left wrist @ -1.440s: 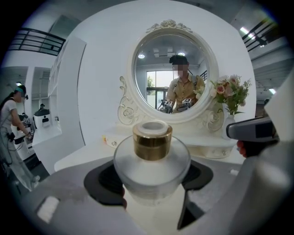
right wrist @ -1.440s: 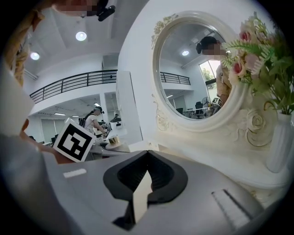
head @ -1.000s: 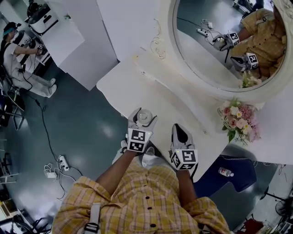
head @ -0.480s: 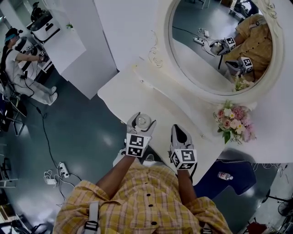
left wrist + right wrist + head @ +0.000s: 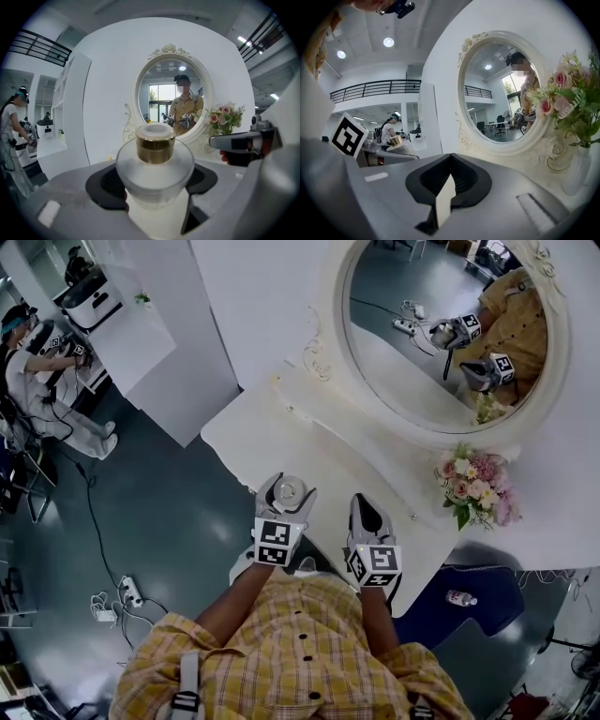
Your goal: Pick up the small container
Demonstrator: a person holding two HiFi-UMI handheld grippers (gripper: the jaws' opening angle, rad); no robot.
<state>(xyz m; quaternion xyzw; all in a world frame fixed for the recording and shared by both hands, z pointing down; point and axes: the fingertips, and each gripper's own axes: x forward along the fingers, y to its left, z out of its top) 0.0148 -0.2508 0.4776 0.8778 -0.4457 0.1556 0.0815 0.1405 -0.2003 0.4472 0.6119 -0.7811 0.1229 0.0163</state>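
Your left gripper (image 5: 287, 487) has its jaws clamped on the small container (image 5: 154, 161), at the near edge of the white surface (image 5: 251, 424). Your right gripper (image 5: 365, 502) has its jaws together, with nothing between them.

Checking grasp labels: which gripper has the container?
The left gripper: its jaws are closed on the frosted, gold-collared container. The right gripper has its jaws together with nothing between them.

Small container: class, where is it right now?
In the head view, the small container sits clamped in the left gripper at the near edge of the white table, left of the right gripper.
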